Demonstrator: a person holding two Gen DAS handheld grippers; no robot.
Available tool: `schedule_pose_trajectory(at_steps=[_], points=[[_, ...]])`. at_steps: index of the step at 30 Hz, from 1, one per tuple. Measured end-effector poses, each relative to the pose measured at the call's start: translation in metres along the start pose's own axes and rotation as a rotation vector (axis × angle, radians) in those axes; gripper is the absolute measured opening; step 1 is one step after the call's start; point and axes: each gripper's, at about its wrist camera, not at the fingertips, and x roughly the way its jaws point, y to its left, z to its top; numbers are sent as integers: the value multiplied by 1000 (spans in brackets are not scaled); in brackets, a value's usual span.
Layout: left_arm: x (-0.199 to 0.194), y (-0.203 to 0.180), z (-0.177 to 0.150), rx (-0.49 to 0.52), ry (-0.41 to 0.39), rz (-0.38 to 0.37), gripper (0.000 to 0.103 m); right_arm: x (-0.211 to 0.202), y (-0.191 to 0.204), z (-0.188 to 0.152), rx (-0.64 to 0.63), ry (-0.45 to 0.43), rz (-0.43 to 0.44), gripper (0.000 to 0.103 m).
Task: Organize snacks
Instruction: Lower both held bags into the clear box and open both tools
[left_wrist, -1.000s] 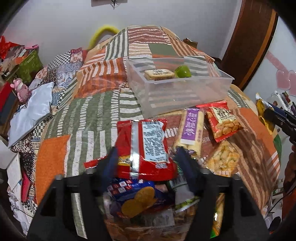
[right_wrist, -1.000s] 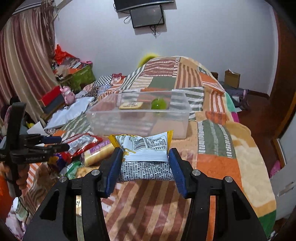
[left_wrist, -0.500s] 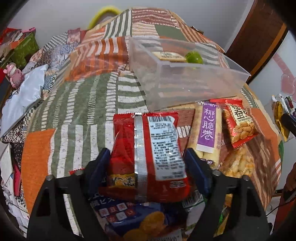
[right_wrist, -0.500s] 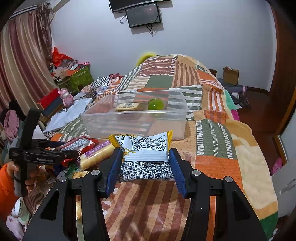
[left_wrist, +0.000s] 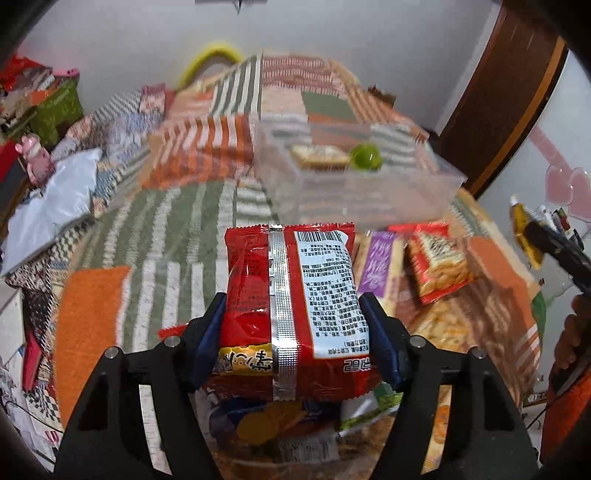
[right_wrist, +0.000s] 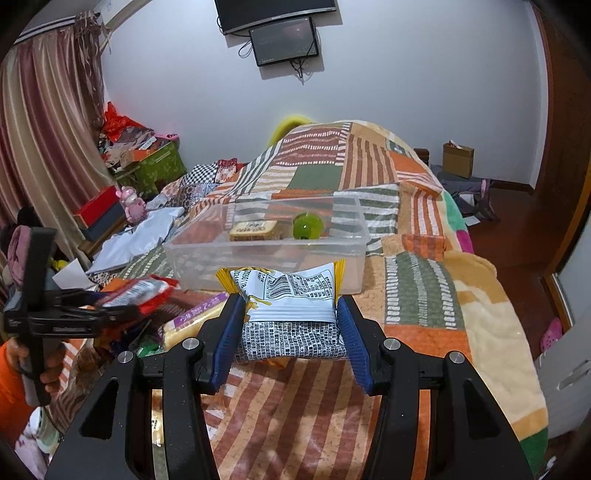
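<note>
1. The left gripper (left_wrist: 291, 321) has its jaws clenched on a red foil snack bag with a silver back seam and a white printed label (left_wrist: 291, 295), held up off the bed above the pile of other snacks.
2. The right gripper (right_wrist: 290, 326) has its jaws clenched on a white and yellow snack packet with a barcode and black print (right_wrist: 291, 310), held just above the bed, near the front wall of the box.
3. A clear rectangular plastic storage box (right_wrist: 266, 254) sits on the patchwork striped blanket (right_wrist: 417, 295) covering the bed, farther away than both grippers.
4. Inside the box lie a flat tan biscuit packet (right_wrist: 253, 230) and, just to its right, a round green jelly cup (right_wrist: 307, 226).
5. Loose on the blanket near the box's front are a long pale stick-snack pack with a purple label (left_wrist: 376, 266) and, to its right, a red bag picturing golden puffs (left_wrist: 439, 262).
6. Below the left gripper lies a blue biscuit pack (left_wrist: 258, 421) among more wrappers.
</note>
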Motion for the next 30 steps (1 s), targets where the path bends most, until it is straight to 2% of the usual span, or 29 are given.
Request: schedule_pose_trajectory(at_steps=[4, 11, 24, 30], points=[[-27, -5, 14, -5, -92, -9, 70, 1, -3, 9, -7, -10, -7, 49], [-32, -18, 46, 22, -155, -45, 70, 15, -1, 29, -49, -28, -17, 49], [33, -26, 90, 69, -87, -80, 70, 71, -9, 61, -75, 4, -12, 49], [61, -39, 106, 141, -53, -78, 70, 97, -7, 68, -111, 29, -19, 49]])
